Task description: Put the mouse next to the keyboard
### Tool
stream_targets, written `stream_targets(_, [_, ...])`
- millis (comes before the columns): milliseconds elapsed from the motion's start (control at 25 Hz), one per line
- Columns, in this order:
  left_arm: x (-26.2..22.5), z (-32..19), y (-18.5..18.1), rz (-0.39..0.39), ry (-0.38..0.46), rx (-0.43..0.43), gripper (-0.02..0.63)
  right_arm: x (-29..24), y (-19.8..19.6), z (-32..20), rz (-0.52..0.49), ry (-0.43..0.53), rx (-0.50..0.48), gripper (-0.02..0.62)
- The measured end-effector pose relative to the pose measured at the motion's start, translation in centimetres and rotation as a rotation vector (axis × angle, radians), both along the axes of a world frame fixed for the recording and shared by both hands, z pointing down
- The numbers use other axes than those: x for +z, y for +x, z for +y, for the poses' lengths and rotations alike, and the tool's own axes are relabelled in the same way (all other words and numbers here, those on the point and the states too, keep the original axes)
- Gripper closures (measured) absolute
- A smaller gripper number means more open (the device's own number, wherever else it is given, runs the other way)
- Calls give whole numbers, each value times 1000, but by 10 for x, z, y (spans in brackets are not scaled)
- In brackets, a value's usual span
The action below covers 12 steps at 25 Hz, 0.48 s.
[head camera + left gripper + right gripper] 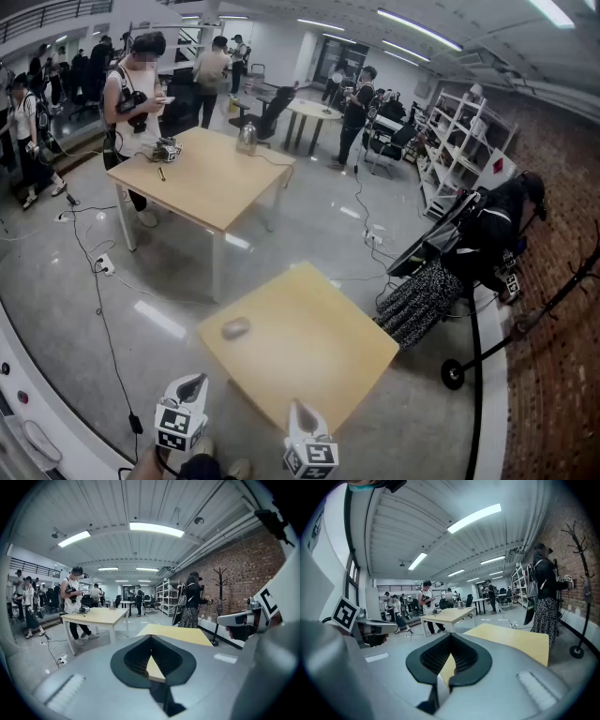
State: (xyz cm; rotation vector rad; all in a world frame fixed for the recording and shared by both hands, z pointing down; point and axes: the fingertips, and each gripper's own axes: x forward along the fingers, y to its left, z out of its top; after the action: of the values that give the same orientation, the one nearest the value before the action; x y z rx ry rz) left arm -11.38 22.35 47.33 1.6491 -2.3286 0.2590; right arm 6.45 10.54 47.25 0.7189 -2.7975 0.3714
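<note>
Both grippers closed and empty, in front of the small counter with the mouse

The mouse, grey and rounded, lies alone on the light wooden counter, near its left edge in the head view. The left gripper and the right gripper are at the near side of this counter, apart from the mouse, both tilted a little downward. In each gripper view the jaws stand together, tips touching, with nothing between them; only the counter top shows through the narrow gap below the tips. Behind is a bigger counter where a person stands, and a brick wall runs at the right
</note>
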Motion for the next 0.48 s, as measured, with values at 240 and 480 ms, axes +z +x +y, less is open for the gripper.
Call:
stream_targets(240, [-1,-4,1,-5,-2,8,606,-1,-2,-2,-1,1,-3,581])
stream_targets(480, [2,-5,3,-5,-8,-2,606,1,2,-3,-15,-13,-3,581])
